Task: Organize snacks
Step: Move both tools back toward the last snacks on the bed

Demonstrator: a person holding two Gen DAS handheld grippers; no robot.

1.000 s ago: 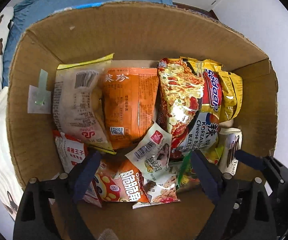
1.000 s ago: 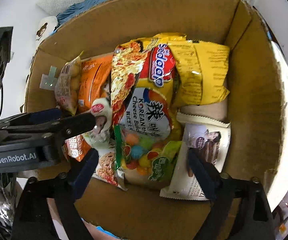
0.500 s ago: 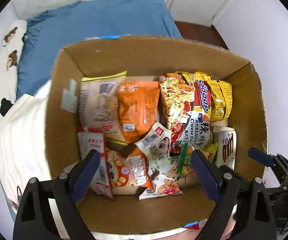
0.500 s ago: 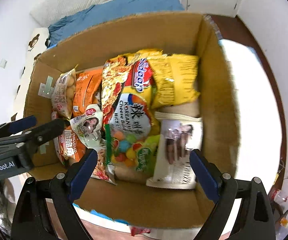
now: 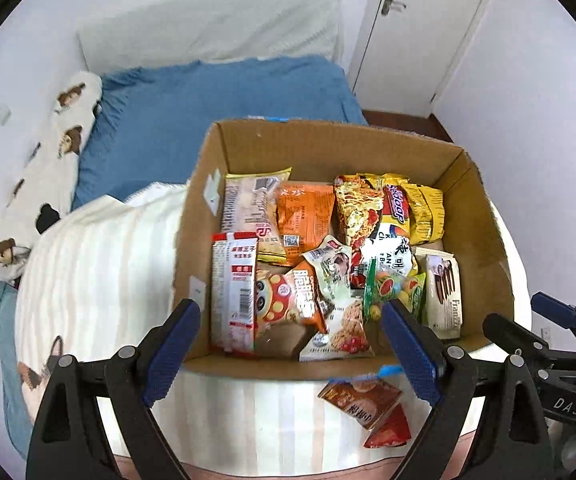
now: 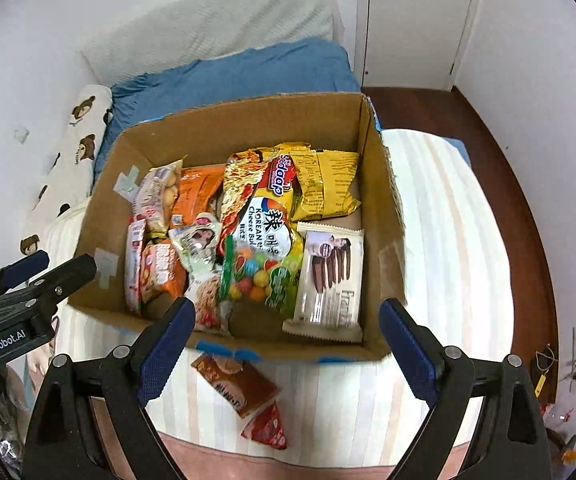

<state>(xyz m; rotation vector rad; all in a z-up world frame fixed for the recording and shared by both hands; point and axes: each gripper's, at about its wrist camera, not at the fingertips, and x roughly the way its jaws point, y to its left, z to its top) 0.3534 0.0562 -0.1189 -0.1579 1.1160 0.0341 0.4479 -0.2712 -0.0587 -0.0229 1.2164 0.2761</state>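
An open cardboard box (image 5: 484,240) (image 6: 384,200) sits on a striped bed cover and holds several snack packets: an orange bag (image 5: 306,216), yellow noodle packs (image 5: 420,208) (image 6: 324,184), a candy bag (image 6: 260,276) and a white wafer pack (image 6: 330,276). Outside the box, by its near wall, lie a brown packet (image 5: 362,398) (image 6: 236,380) and a small red packet (image 5: 390,432) (image 6: 266,426). My left gripper (image 5: 290,344) is open above the box's near left part, holding nothing. My right gripper (image 6: 288,340) is open over the near wall, also with nothing in it.
The box rests on a bed with a white striped cover (image 6: 448,240), a blue sheet (image 5: 216,100) and a bear-print pillow (image 5: 44,172) along the left wall. A white door (image 5: 416,20) and dark wood floor (image 6: 528,184) lie to the right.
Both grippers have risen and drawn back out of the box, staying open. The whole box, the bed and the two packets lying outside it have come into view.
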